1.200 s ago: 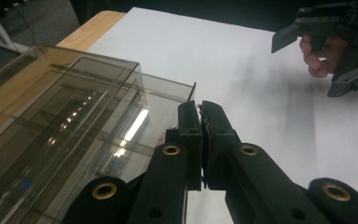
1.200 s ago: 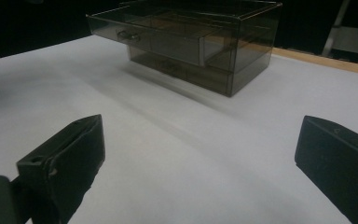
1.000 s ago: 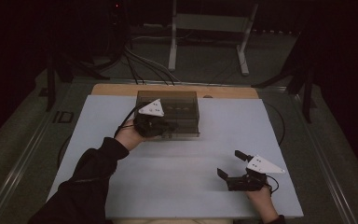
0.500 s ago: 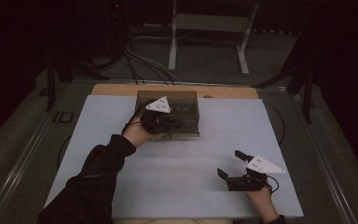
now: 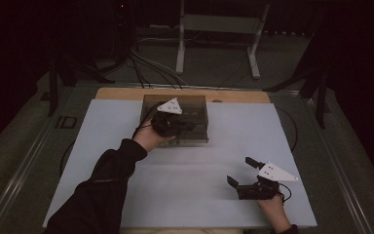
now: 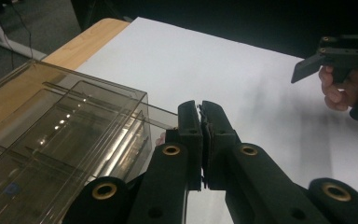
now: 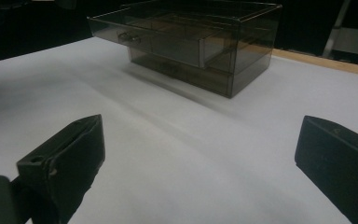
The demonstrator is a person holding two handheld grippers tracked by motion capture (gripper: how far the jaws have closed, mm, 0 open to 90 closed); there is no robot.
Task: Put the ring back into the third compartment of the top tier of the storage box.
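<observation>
A smoky clear drawer box (image 5: 197, 106) stands at the back middle of the white table top (image 5: 243, 126). My left gripper (image 5: 187, 127) hangs over the box's front, with its jaws shut and nothing seen between them. In the left gripper view the shut jaws (image 6: 200, 105) point past the box's corner (image 6: 65, 140) toward the right hand. My right gripper (image 5: 240, 171) rests near the front right of the table, open and empty. In the right gripper view its jaws (image 7: 200, 135) stand wide apart, facing the box (image 7: 242, 51), whose upper drawer (image 7: 168, 44) sticks out a little.
A wooden strip (image 5: 126, 93) runs along the table's far edge behind the box. Beyond it stand a metal frame (image 5: 219, 29) and cables (image 5: 151, 66) on the dark floor. Bare white surface lies between the box and the right gripper.
The left hand and its gripper have shifted a little to the right along the box's front. The right gripper has stayed where it was.
</observation>
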